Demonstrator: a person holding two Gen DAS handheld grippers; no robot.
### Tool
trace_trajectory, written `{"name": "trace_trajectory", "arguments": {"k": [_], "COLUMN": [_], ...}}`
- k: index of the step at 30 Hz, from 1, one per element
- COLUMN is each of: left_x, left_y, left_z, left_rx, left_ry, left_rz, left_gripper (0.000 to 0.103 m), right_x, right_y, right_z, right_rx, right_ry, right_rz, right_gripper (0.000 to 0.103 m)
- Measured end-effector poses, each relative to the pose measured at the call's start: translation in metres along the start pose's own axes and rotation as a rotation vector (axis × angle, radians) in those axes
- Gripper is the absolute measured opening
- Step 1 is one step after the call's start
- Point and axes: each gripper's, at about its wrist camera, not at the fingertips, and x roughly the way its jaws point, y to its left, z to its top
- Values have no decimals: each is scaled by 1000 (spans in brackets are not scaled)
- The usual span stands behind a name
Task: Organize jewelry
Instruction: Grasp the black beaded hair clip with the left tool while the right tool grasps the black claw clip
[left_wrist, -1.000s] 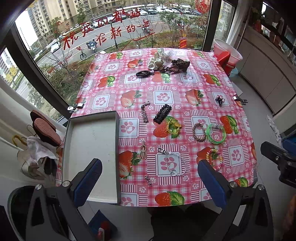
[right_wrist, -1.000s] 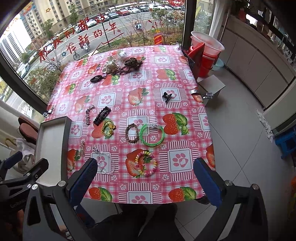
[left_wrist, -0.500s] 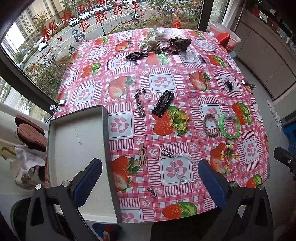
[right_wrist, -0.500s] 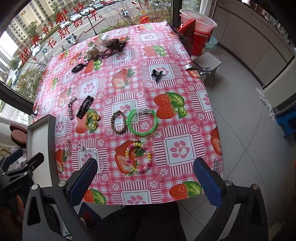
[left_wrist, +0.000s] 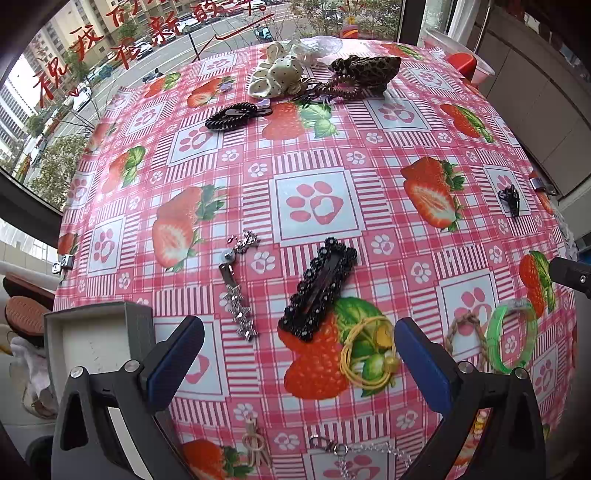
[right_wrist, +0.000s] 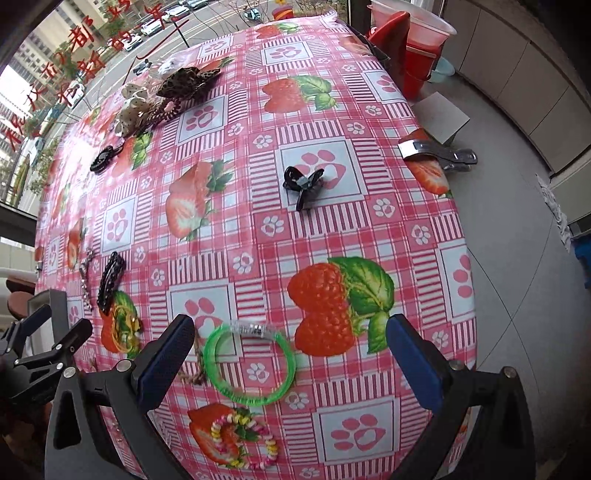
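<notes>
While both grippers hang above the table's near edge, neither holds anything. Left gripper (left_wrist: 298, 363): jaws spread wide, empty; between its blue pads (left_wrist: 176, 356) lie one black beaded hair clip (left_wrist: 318, 288) and one yellow elastic band (left_wrist: 369, 352), the two almost touching on a printed strawberry. Right gripper (right_wrist: 290, 363): jaws likewise spread, empty; one green bangle (right_wrist: 249, 363) lies flat on the cloth between its pads.

Count, working outward from the left gripper:
- 1 silver rhinestone clip (left_wrist: 236, 286), just left of the black beaded clip.
- 1 braided tan bracelet (left_wrist: 466, 338), beside the green bangle toward the right edge.
- 1 grey open box (left_wrist: 137, 325) at the near left corner, white inside, nothing seen in the part that shows.
- 1 small tan charm (left_wrist: 254, 443) and 1 silver chain (left_wrist: 354, 452) at the near edge, partly behind the gripper.
- 1 black coil hair tie (left_wrist: 232, 115) toward the far edge.
- 1 cream dotted scrunchie (left_wrist: 275, 75) and 1 leopard-print scrunchie (left_wrist: 365, 67) in a heap at the far edge, with other small pieces I cannot separate.

From the right gripper:
- 1 multicolour bead bracelet (right_wrist: 243, 441) at the near edge, just nearer than the bangle.
- 1 small black claw clip (right_wrist: 304, 181) mid-table, well apart from the rest.
- 1 metal clamp (right_wrist: 437, 154) gripping the tablecloth (right_wrist: 258, 229) at the right edge.
</notes>
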Motion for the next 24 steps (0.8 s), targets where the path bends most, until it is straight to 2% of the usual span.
{"name": "trace_trajectory", "arguments": {"k": [1, 5, 7, 11, 14, 17, 18, 19, 20, 21, 24], "left_x": [7, 29, 37, 52, 54, 54, 53, 52, 50, 48, 45], "left_y": [-2, -11, -14, -13, -8, -6, -6, -8, -9, -10, -11], "left_z": [5, 19, 21, 24, 26, 28, 28, 29, 29, 29, 26], "left_rx": [11, 46, 47, 13, -19, -37, -39, -41, -42, -41, -55], "left_ry": [0, 10, 20, 51, 52, 49, 45, 40, 35, 33, 39], "left_rz": [3, 5, 2, -7, -36, -70, -70, -72, -72, -71, -69], "left_gripper": [95, 95, 95, 95, 95, 83, 76, 65, 58, 43, 42], "right_x": [8, 36, 45, 61, 62, 65, 66, 67, 67, 67, 65], "right_y": [-2, -8, -8, -6, 4, 17, 21, 24, 27, 29, 30], "right_z": [8, 36, 47, 64, 77, 86, 87, 88, 89, 89, 90], "right_rx": [10, 33, 32, 48, 10, -31, -46, -59, -67, -74, -84], "right_ry": [3, 11, 0, 9, -27, -39, -43, -48, -49, -50, -56], "right_rz": [10, 38, 31, 24, -9, -59, -77, -85, -90, -89, -55], "right_gripper": [103, 102, 93, 85, 76, 60, 48, 37, 33, 27, 25]}}
